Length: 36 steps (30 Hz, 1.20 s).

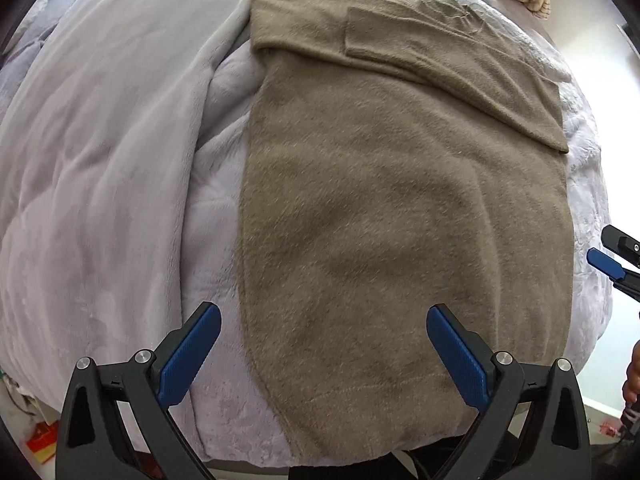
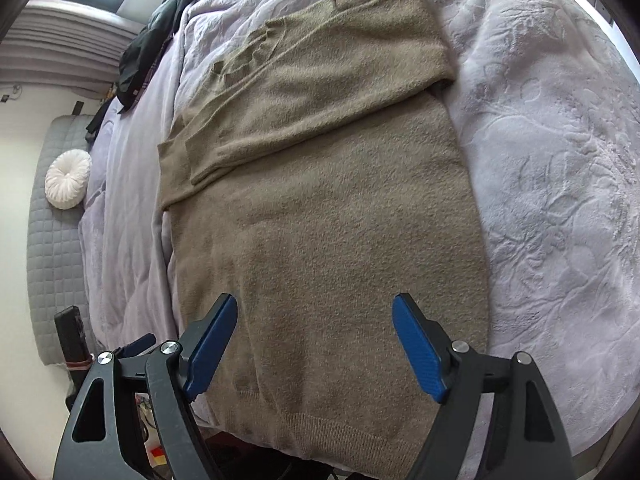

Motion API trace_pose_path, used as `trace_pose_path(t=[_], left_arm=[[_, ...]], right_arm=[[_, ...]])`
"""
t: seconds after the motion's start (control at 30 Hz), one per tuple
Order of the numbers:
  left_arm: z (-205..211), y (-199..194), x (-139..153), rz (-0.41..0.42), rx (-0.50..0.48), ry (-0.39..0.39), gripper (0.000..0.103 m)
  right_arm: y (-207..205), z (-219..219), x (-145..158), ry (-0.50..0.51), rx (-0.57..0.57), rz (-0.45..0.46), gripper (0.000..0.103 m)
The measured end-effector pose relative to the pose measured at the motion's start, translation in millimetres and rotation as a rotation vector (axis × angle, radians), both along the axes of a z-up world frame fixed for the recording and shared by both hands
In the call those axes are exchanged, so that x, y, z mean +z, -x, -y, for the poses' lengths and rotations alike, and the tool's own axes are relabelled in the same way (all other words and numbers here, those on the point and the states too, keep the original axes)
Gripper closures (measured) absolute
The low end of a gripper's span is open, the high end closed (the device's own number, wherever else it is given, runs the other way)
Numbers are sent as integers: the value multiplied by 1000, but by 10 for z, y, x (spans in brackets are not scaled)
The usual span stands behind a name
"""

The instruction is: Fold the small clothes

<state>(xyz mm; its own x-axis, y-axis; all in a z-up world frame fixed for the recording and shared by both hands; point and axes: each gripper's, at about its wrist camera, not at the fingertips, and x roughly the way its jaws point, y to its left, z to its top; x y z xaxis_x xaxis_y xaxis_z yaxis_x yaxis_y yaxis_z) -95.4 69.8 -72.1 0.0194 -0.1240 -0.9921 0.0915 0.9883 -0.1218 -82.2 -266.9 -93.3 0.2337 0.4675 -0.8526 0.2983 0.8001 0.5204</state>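
Left wrist view: looks straight down, close above the brown sweater on the bed cover.
Right wrist view: looks down at a slant along the sweater, close to its hem at the bottom.
Shared: both see the sweater and the cover.
Cross view: the right gripper shows at the right edge of the left view.

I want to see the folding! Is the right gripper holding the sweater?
No, the right gripper hangs open above the sweater, its blue pads apart and pinching no cloth.
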Motion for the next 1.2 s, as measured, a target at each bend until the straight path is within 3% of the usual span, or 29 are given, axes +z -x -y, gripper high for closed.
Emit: trace_pose_path(t=[0.3,0.5,0.6,0.87,1.03,1.2], left_arm=[[-210,131,-76,-18,23,20,0],[-323,295,-305,-89,-6,38,0],[-345,397,-386,-129,-25,88,0],[-363,592,-572,-255,-64,251,0],[-313,661,-619,-288,-92,281,0],[-305,642,-633,-291,-73,276,0]], right_arm=[[110,38,-161,-29,-9,-44,21],[351,102,-429,-43,1,-129,21],[530,170,-540,-63,2,-171,21],[978,313,-592,-187,28,-203,21],[1161,263,-712,-249,56,-252,21],[1175,142,-861,-363,19,-244,21]])
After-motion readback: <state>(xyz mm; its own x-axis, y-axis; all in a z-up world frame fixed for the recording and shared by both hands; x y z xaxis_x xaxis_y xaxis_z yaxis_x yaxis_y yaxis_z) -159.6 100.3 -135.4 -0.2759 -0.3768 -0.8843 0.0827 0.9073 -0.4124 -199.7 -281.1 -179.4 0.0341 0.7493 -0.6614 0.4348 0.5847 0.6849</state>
